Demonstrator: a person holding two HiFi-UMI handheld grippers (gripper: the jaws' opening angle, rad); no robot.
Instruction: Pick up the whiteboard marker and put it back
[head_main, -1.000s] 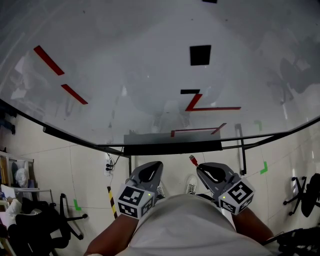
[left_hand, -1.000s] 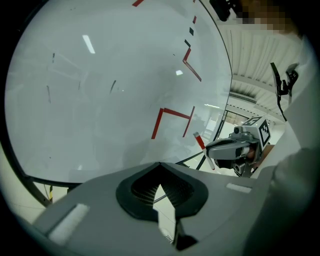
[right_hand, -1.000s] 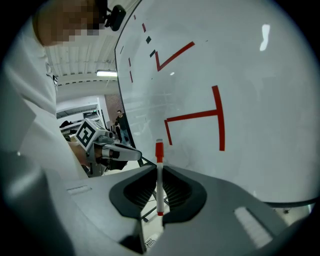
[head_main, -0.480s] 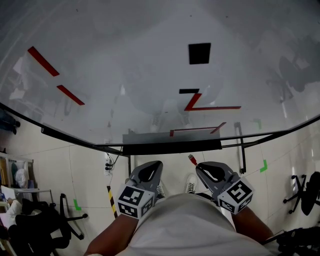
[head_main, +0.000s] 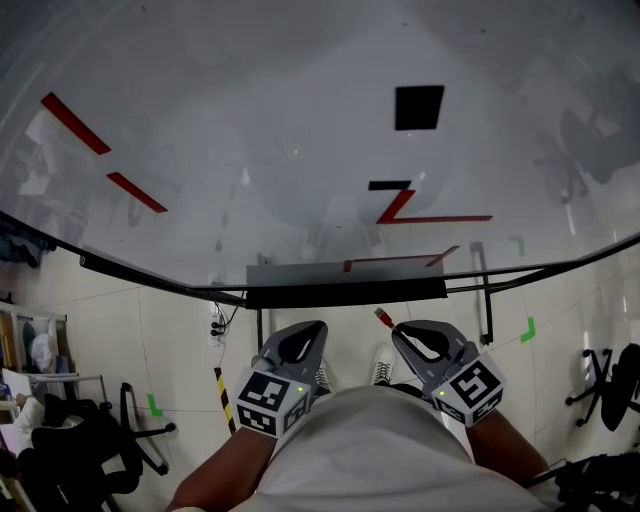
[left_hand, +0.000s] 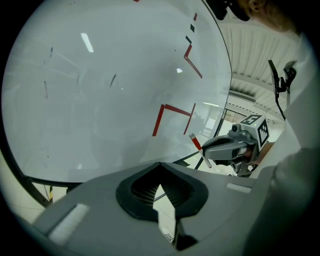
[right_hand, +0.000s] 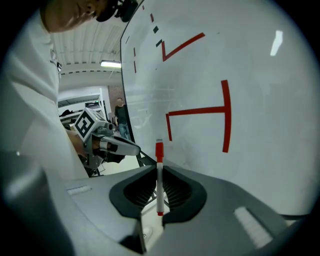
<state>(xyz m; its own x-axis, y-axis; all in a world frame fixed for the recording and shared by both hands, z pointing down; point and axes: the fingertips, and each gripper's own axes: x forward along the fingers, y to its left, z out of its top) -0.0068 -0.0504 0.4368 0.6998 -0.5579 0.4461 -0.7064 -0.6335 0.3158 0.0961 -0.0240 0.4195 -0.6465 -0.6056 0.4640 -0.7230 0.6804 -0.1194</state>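
Marker (right_hand: 159, 182) is clamped in the right claw (right_hand: 159, 169). In the right gripper view it runs 12 to 6 between the pads, with the white barrel in the grip, the red cap sticking out past the tips at 12 and a small red end at 6. In the head view it pokes from that claw toward 11, held in the air just short of the whiteboard (head_main: 250, 120), touching nothing else. The left claw (left_hand: 160, 167) has its jaws together at the tips with nothing between them and is parked beside the right one, close to the body. Handling, by judgement: the marker is light and stiff, with a smooth round plastic barrel, so it can roll or pivot in the pads if pinched off-centre. The hold belongs on the barrel near the middle, not on the cap, which is likely press-fit and could pull off. The present grip sits low on the barrel, which is fine for carrying but leaves a long lever at the cap end, so avoid knocking that against the board. It's not fragile and moderate squeeze is enough. The dark ledge (head_main: 345, 293) under the board, at 12 from both claws in the head view, looks like the put-back spot. The marker is not yet there.
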